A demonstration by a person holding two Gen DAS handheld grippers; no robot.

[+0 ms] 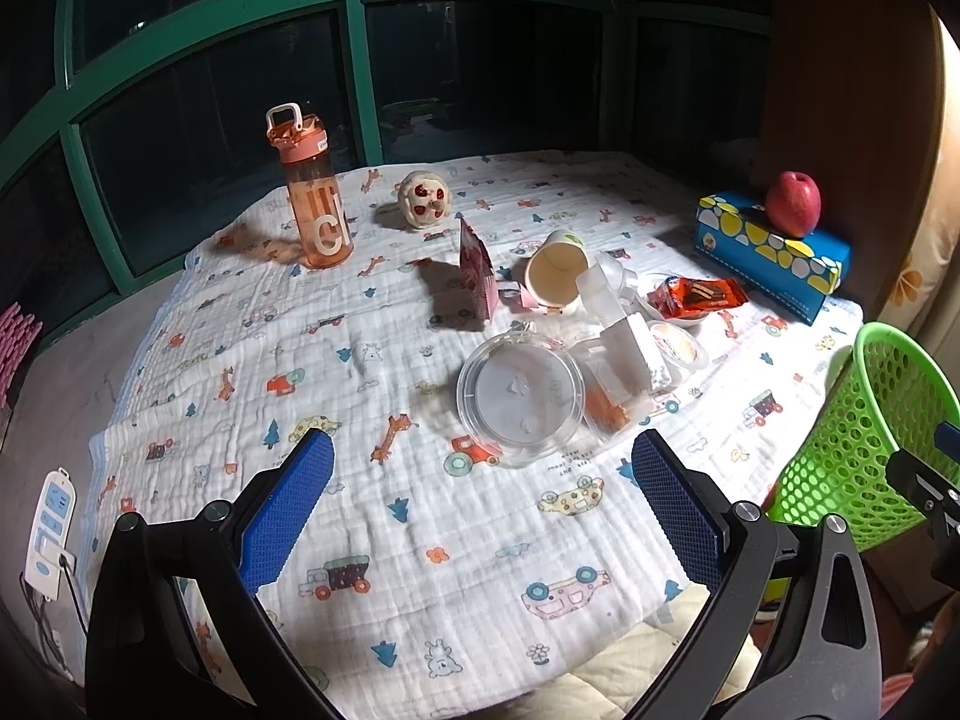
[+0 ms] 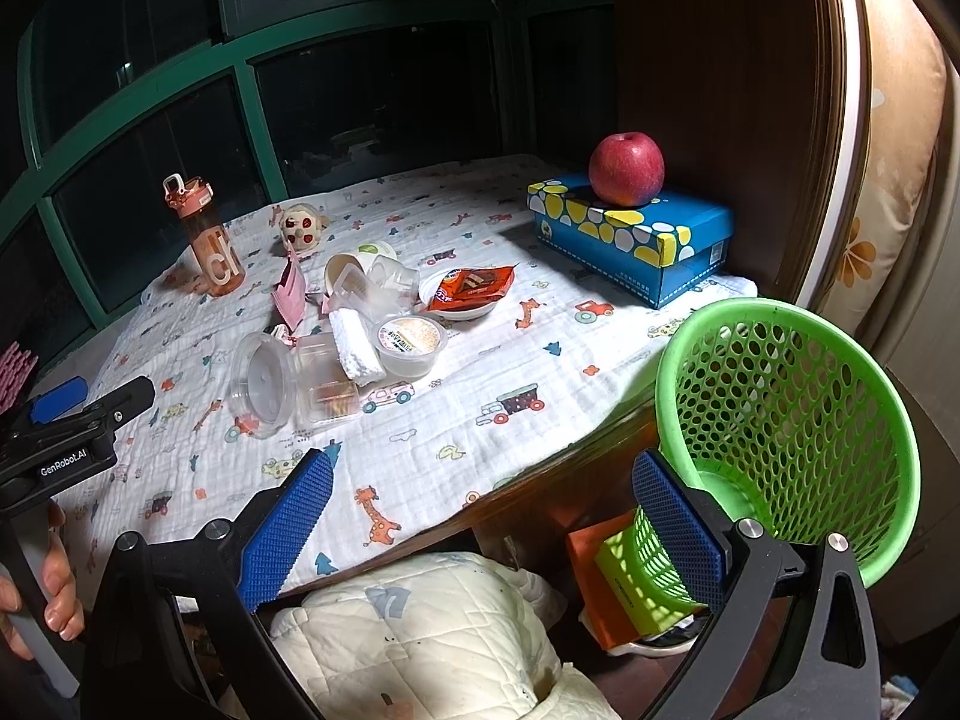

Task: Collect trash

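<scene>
Nothing is picked up yet, so the collecting looks to be at its opening step: the trash lies in a heap on the bench (image 1: pixel 180 360), toward its right half, and the green basket (image 2: pixel 786 420) waits at the near right edge, apparently empty as far as its inside shows. The left gripper (image 1: pixel 480 504) hovers low over the near part of the cloth, released, its blue pads spread wide with nothing between them, aimed at the clear round lid (image 1: pixel 521 399), the nearest piece of the heap. Behind the lid lie a clear plastic box (image 1: pixel 606 384), a white foam block (image 1: pixel 639 348), a sealed pudding cup (image 1: pixel 678 348), a tipped paper cup (image 1: pixel 555 276) and an orange snack wrapper (image 1: pixel 699 297). The right gripper (image 2: pixel 480 516) is likewise released and empty, held over the bench's near edge just left of the basket. The next move probably calls for the left gripper to advance and close on the lid's thin rim, a slippery, shallow hold
</scene>
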